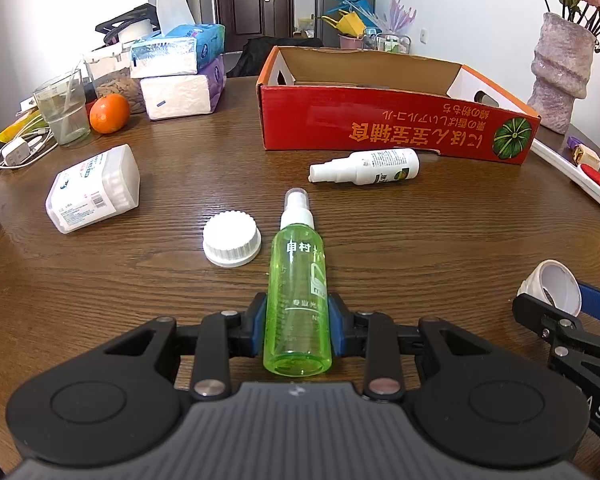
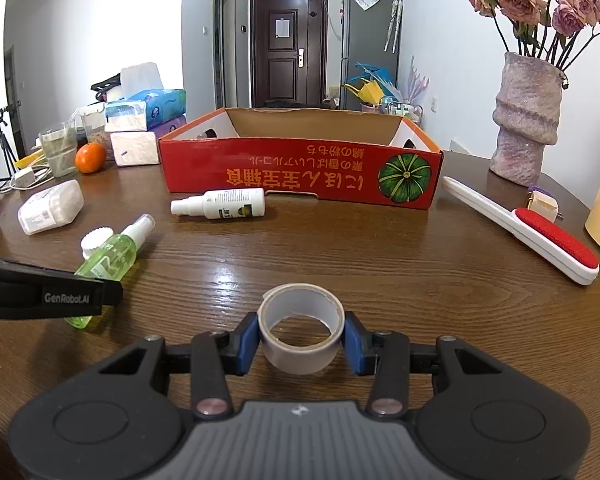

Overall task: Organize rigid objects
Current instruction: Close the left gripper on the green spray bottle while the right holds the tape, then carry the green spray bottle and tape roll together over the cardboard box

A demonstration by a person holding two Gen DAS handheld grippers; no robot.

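Note:
My left gripper (image 1: pixel 298 326) is shut on the green spray bottle (image 1: pixel 298 280), which lies on the wooden table with its white nozzle pointing away. A white ribbed cap (image 1: pixel 232 238) sits just left of the bottle. My right gripper (image 2: pixel 302 338) is shut on a roll of tape (image 2: pixel 302 330), its blue pads pressing both sides. That tape roll (image 1: pixel 556 288) also shows at the right edge of the left wrist view. A white spray bottle (image 2: pixel 220 204) lies on its side before the red cardboard box (image 2: pixel 300 174). The green bottle (image 2: pixel 112 258) is at left, partly behind the left gripper's body.
A white cotton-swab box (image 1: pixel 94 188) lies at left. Tissue packs (image 1: pixel 180 72), an orange (image 1: pixel 109 113) and a glass (image 1: pixel 64 110) crowd the far left. A lint brush (image 2: pixel 540 232) and a vase of flowers (image 2: pixel 526 120) stand at right.

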